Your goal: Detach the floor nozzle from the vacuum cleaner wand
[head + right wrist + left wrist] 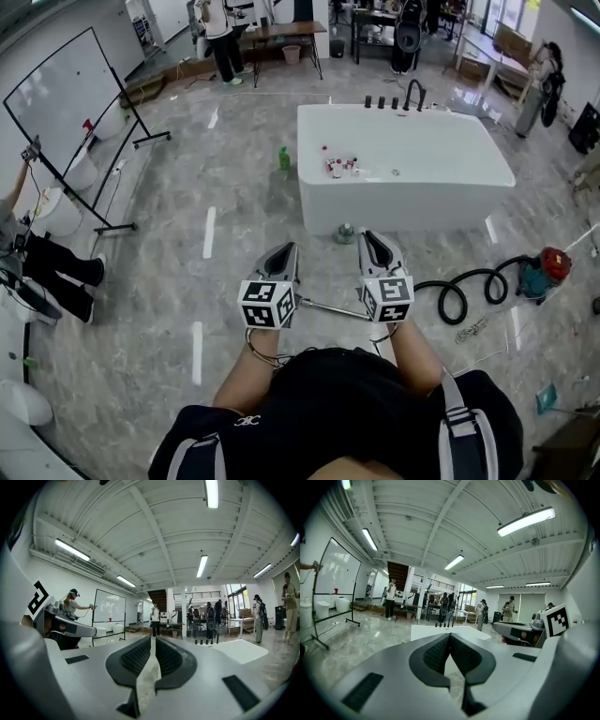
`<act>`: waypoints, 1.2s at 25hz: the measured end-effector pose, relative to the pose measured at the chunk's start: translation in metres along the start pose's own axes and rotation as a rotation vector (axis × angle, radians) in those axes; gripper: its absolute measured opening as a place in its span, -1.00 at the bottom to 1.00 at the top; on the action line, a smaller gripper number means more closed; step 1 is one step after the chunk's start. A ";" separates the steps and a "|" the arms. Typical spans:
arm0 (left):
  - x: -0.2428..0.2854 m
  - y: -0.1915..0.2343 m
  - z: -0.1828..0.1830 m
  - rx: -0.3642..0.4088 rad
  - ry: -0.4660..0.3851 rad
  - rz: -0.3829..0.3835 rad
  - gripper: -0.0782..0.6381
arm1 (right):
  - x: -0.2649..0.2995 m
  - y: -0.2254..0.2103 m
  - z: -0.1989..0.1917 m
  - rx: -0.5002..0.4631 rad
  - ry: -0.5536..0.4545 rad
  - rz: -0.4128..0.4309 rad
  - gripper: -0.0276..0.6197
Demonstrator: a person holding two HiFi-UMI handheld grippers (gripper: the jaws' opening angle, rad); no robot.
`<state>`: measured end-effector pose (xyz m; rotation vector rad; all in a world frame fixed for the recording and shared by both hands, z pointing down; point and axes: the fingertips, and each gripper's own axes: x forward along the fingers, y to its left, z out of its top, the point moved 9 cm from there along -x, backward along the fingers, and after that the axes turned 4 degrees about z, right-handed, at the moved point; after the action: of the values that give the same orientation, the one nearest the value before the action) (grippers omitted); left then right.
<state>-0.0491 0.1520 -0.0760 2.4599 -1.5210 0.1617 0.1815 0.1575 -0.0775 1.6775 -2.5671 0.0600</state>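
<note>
Teal-and-red canister vacuum cleaner [544, 272], black coiled hose [455, 298]: on the floor near the white bathtub [403, 159], well right of left gripper [287, 247] and right gripper [369, 236]. Both pairs of fingers pressed together, empty. Vacuum cleaner in head view only.

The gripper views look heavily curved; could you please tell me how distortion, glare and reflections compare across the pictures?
Left gripper view: strong fisheye, black corners, ceiling lamp blown out. Right gripper view: same curvature, overhead lamp glaring too. Head view: milder bending at the edges, glossy floor showing pale streak reflections.
</note>
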 end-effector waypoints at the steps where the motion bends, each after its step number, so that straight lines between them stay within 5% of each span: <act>1: 0.011 -0.002 -0.002 -0.005 0.006 0.002 -0.76 | 0.007 -0.009 -0.005 -0.002 0.015 0.006 -0.86; 10: 0.069 0.009 -0.038 -0.039 0.104 0.013 -0.76 | 0.058 -0.043 -0.045 0.016 0.065 0.096 -0.75; 23: 0.131 0.078 -0.124 -0.154 0.266 0.023 -0.76 | 0.134 -0.040 -0.164 0.058 0.362 0.118 -0.72; 30: 0.136 0.126 -0.225 -0.258 0.387 0.078 -0.76 | 0.172 -0.005 -0.270 -0.005 0.566 0.338 -0.71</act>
<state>-0.0930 0.0398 0.1895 2.0281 -1.3719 0.4023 0.1282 0.0183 0.2056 1.0067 -2.3541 0.4717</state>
